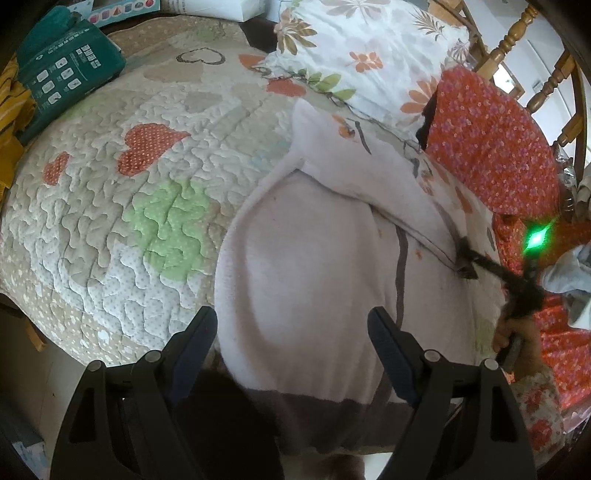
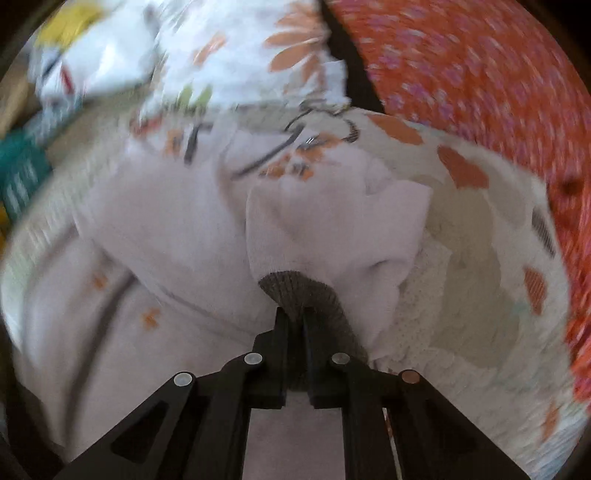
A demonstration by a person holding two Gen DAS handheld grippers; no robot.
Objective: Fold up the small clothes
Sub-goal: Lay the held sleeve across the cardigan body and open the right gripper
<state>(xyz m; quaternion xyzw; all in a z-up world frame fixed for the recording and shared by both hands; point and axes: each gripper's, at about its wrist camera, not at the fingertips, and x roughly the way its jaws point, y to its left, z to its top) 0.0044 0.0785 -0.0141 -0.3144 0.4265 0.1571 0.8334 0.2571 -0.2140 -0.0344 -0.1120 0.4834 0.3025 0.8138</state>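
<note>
A pale pink sweater (image 1: pixel 314 258) with a grey-brown hem lies spread on the quilt. My left gripper (image 1: pixel 291 321) is open just above the sweater's lower body, one finger at its left edge and the other over its right half, with nothing pressed between them. My right gripper (image 2: pixel 293 314) is shut on the grey ribbed cuff (image 2: pixel 295 288) of a sleeve, and the sleeve (image 2: pixel 325 229) bunches up ahead of it. In the left wrist view the right gripper (image 1: pixel 466 271) shows at the sweater's right side, a hand (image 1: pixel 517 332) behind it. The right wrist view is motion-blurred.
The quilted bedspread (image 1: pixel 110 184) with heart patches stretches to the left. A floral pillow (image 1: pixel 362 55) and a red flowered cloth (image 1: pixel 491 140) lie at the back right. A teal package (image 1: pixel 62 70) sits far left, wooden rails (image 1: pixel 517 33) stand at the top right, and a grey-blue cloth (image 1: pixel 565 273) lies at the right edge.
</note>
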